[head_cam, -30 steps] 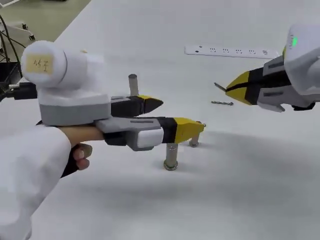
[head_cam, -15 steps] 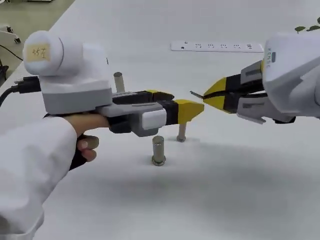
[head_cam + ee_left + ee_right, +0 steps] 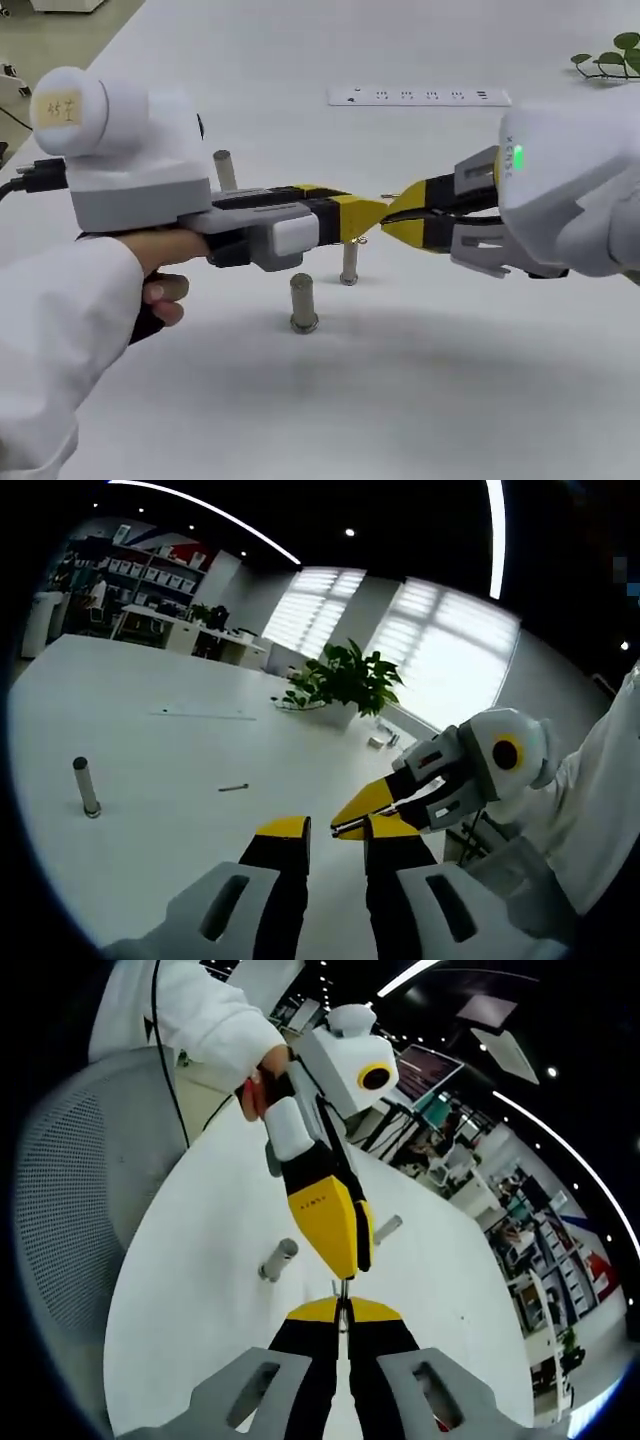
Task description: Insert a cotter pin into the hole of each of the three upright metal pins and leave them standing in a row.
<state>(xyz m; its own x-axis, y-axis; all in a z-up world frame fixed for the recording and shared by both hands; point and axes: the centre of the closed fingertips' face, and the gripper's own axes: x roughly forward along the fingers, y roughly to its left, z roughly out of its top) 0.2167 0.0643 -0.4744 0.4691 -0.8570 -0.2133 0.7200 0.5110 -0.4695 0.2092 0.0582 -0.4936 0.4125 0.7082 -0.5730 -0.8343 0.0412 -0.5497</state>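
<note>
Three grey metal pins stand upright on the white table: one at the back, one in front and one just below the gripper tips. My left gripper is open above that third pin, with nothing gripped between its yellow jaws. My right gripper comes in from the right, tip to tip with the left one. It is shut on a thin cotter pin that points at the left gripper's jaw. One upright pin shows far left in the left gripper view.
A white power strip lies at the back of the table. A loose cotter pin lies on the tabletop beyond the pins. A potted plant stands at the far edge, and a mesh chair is beside the table.
My right gripper has carried the cotter pin leftward until its tip meets the left gripper's tip. The left gripper stays over the same upright pin. The head camera has shifted.
</note>
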